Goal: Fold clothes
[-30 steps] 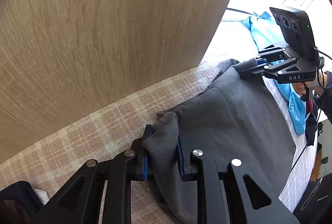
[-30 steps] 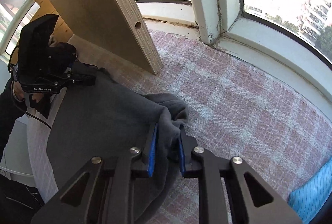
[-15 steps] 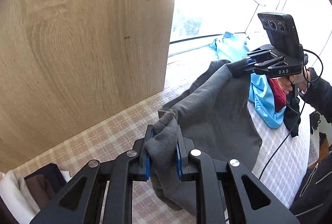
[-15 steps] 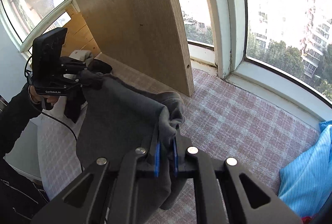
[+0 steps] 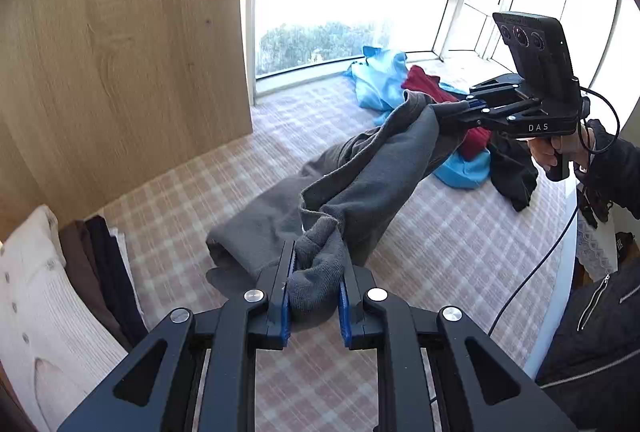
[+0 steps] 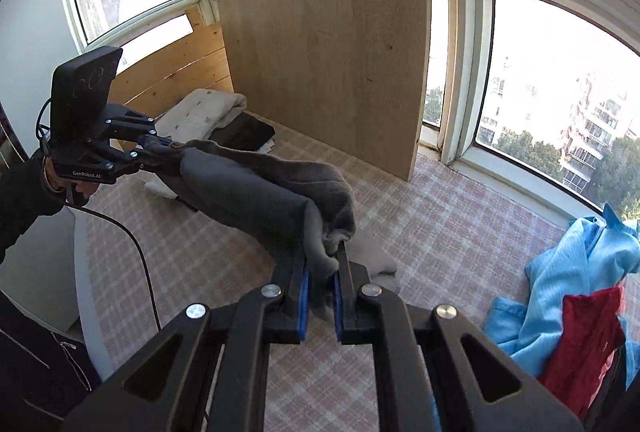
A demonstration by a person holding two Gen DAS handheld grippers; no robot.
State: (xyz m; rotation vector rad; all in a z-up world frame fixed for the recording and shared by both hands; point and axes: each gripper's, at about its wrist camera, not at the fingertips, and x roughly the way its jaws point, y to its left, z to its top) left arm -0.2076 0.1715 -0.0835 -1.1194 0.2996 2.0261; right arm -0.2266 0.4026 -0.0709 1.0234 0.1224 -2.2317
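Left gripper: clamped on a bunched corner of the grey garment, cloth filling the gap between its blue pads.
Right gripper: pinched nearly closed on the opposite corner of the same garment.
Grey garment: raised and slung between the two grippers, top edge sagging, lower part trailing down onto the plaid-covered bed.
Step in hand: lifting the garment clear so it hangs flat before it is laid out, by my reading.
Doing it well: draw the grippers apart until the top edge runs straight, keep them level with each other, and raise until the trailing hem leaves the bed; both grips hold thick wads, so avoid jerks.
Risk: a twist along the held edge would carry into the fold.
Folded stack: cream and dark pieces beside the wooden panel, likely the destination.
Unfolded pile: blue and red clothes, well apart.
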